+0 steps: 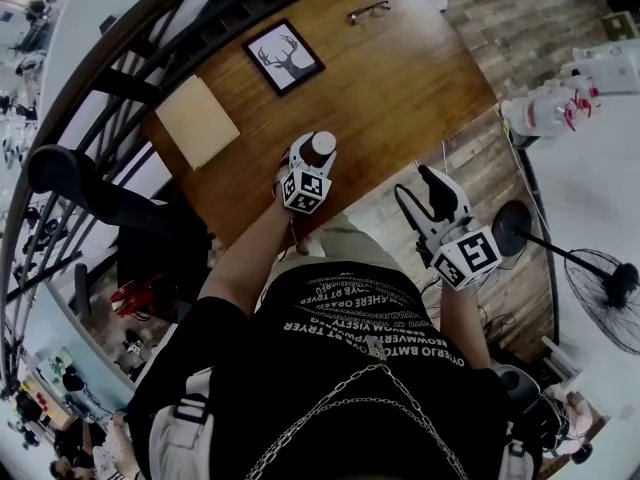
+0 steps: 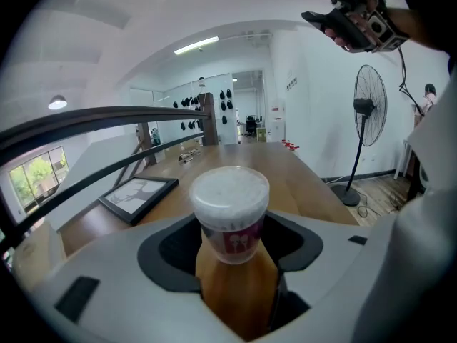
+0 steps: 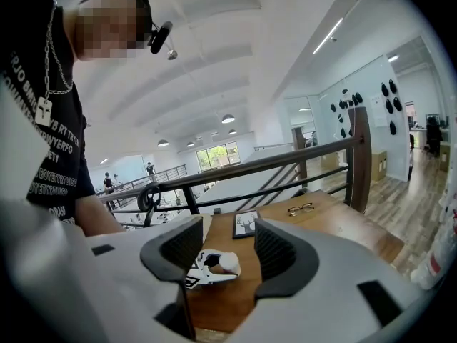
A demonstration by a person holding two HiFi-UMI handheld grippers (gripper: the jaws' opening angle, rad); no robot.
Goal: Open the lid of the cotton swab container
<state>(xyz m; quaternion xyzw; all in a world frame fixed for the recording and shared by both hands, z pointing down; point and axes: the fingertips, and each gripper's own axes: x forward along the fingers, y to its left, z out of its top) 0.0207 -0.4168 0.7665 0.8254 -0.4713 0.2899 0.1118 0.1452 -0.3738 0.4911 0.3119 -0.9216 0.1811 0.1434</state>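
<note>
One labelled container [image 2: 230, 216], left gripper view

Head cam stares steeply down at the table [image 1: 400, 88]; both gripper cams look low across it, each catching the deer picture [image 2: 139, 197].

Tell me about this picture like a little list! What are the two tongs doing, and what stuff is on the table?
left tongs: shut on the cotton swab container, over the table
lid: white, on the container, not opened yet
right tongs: open, nothing in them, held off to the side, away from the container
table: brown wood
on the table: deer picture in a black frame, glasses farther back
</note>
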